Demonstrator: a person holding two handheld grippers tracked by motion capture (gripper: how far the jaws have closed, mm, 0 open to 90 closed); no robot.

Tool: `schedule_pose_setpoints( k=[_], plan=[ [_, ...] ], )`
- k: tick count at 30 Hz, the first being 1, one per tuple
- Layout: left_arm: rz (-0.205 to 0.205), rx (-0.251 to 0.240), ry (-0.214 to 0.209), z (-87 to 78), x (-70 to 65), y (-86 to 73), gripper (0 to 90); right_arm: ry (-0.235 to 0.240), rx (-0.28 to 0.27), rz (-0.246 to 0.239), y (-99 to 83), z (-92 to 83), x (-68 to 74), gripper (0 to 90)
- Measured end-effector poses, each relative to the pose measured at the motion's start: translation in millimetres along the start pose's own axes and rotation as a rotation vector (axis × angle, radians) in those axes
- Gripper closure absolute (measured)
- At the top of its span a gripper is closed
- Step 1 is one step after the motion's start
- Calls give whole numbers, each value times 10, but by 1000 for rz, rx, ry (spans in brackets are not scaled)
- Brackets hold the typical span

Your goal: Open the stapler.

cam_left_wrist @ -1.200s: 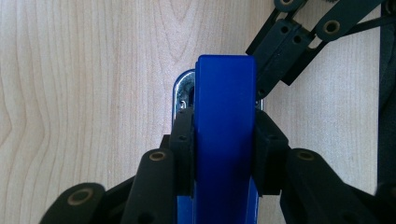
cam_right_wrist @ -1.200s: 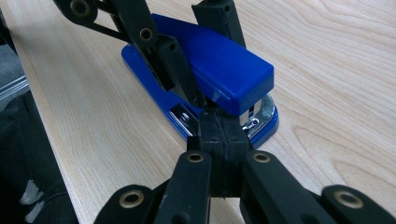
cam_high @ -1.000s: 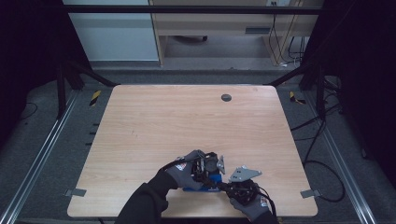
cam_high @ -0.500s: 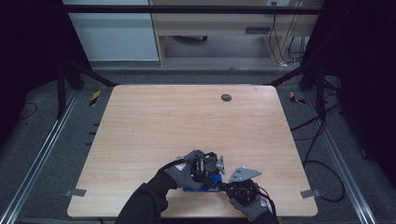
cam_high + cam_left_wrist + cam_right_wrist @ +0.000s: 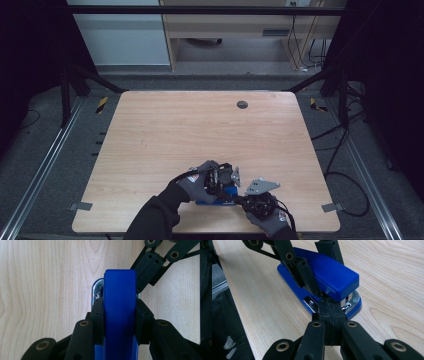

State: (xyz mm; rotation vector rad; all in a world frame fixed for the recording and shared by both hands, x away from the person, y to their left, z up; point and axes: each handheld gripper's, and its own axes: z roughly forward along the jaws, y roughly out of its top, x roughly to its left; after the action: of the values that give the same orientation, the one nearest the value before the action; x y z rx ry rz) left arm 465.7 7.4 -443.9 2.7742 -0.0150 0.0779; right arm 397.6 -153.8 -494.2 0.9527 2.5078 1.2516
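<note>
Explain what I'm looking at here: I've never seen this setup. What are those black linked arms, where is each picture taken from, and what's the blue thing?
No robot: a person holds a hand-held clamp tool in each gloved hand. The high view looks down on a wooden table. The other two pictures come from cameras riding on the tools, looking along their black jaws. The blue thing is a stapler lying near the table's front edge. The left gripper is clamped on the stapler's sides. The right gripper has its jaws shut together, with their tips at the stapler's metal front end; whether they touch it is hard to tell. A small dark round spot sits near the far edge.
</note>
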Motion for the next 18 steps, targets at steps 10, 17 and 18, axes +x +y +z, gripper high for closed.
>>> schedule_pose_setpoints(
  k=[10, 17, 18],
  plan=[
    [-2, -4, 2, -2, -16, -9, 661, 5, -3, 3, -4, 1, -8, 900],
    [7, 14, 6, -2, -10, 5, 660, -13, 7, -5, 2, -6, 16, 900],
    [-5, 6, 7, 13, -13, 6, 660, -12, 0, -1, -5, -9, 7, 900]
  ],
)
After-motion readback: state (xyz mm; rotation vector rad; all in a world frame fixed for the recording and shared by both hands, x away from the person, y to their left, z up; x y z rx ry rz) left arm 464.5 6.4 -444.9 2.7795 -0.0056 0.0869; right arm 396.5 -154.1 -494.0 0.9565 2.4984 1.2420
